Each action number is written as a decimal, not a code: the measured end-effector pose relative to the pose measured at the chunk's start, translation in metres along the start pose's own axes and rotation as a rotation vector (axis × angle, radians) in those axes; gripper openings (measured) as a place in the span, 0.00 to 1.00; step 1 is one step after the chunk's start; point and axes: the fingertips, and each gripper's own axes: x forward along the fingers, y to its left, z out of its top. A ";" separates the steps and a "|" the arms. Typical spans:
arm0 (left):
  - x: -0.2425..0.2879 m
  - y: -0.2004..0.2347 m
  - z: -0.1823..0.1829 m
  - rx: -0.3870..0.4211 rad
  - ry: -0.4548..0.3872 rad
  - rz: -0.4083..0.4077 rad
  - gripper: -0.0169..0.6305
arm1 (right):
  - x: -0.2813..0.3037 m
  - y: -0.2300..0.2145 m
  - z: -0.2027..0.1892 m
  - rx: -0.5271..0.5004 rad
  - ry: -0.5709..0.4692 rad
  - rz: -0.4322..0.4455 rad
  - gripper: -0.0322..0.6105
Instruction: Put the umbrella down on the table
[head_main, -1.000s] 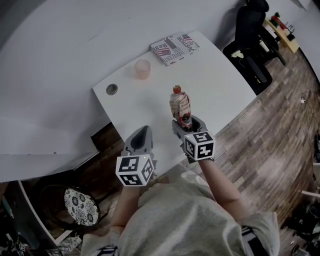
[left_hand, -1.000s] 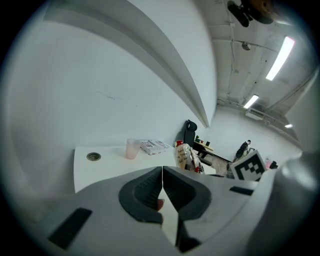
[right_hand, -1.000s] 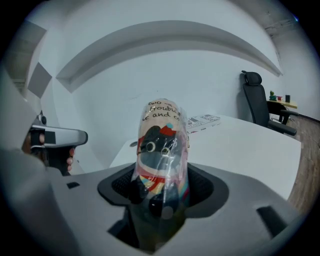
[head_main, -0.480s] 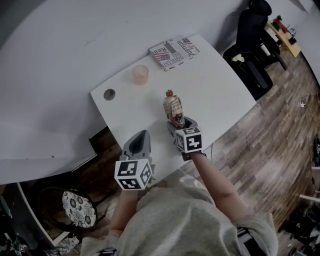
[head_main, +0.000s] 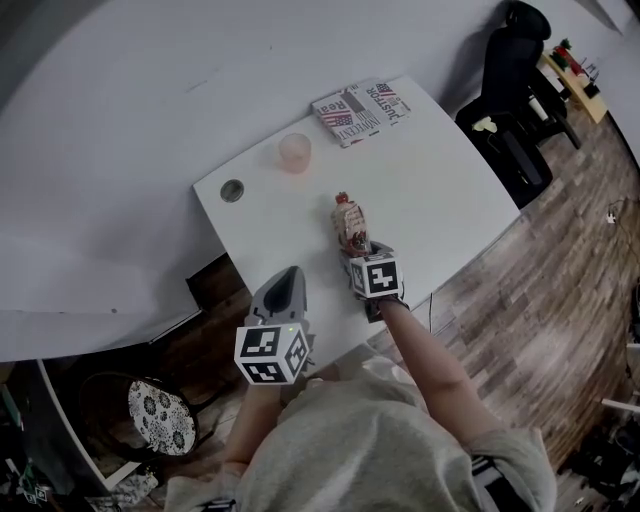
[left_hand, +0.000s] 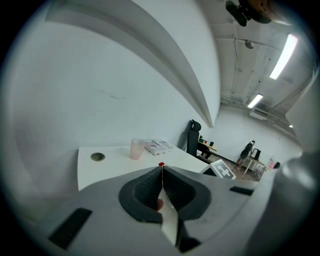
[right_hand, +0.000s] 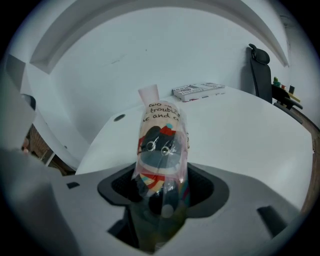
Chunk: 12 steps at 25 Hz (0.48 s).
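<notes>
The folded umbrella (head_main: 348, 222), in a patterned clear sleeve with a red tip, points away from me over the white table (head_main: 440, 190). My right gripper (head_main: 357, 250) is shut on its near end, with its jaws wide around the thick body. In the right gripper view the umbrella (right_hand: 161, 145) rises out of the right gripper (right_hand: 162, 192), tip towards the cup. I cannot tell whether it touches the tabletop. My left gripper (head_main: 290, 275) hangs shut and empty at the table's near edge, left of the umbrella. The left gripper view shows its jaws (left_hand: 161, 167) pressed together.
A pink cup (head_main: 295, 152) and a printed book (head_main: 362, 110) stand at the table's far side. A round cable hole (head_main: 232, 190) sits at the left corner. A black office chair (head_main: 515, 90) stands right of the table on the wooden floor. A curved white wall runs behind.
My right gripper has come down towards the tabletop with the umbrella and tipped it further forward. The left gripper has stayed where it was.
</notes>
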 end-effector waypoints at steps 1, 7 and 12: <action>-0.002 0.002 0.000 0.000 0.000 0.002 0.04 | 0.002 0.000 -0.001 -0.002 0.006 -0.005 0.47; -0.015 0.009 -0.002 0.004 0.001 0.006 0.04 | 0.003 0.000 -0.002 -0.023 0.030 -0.042 0.47; -0.027 0.009 -0.004 0.008 -0.007 0.000 0.04 | 0.004 0.000 -0.004 -0.031 0.039 -0.066 0.49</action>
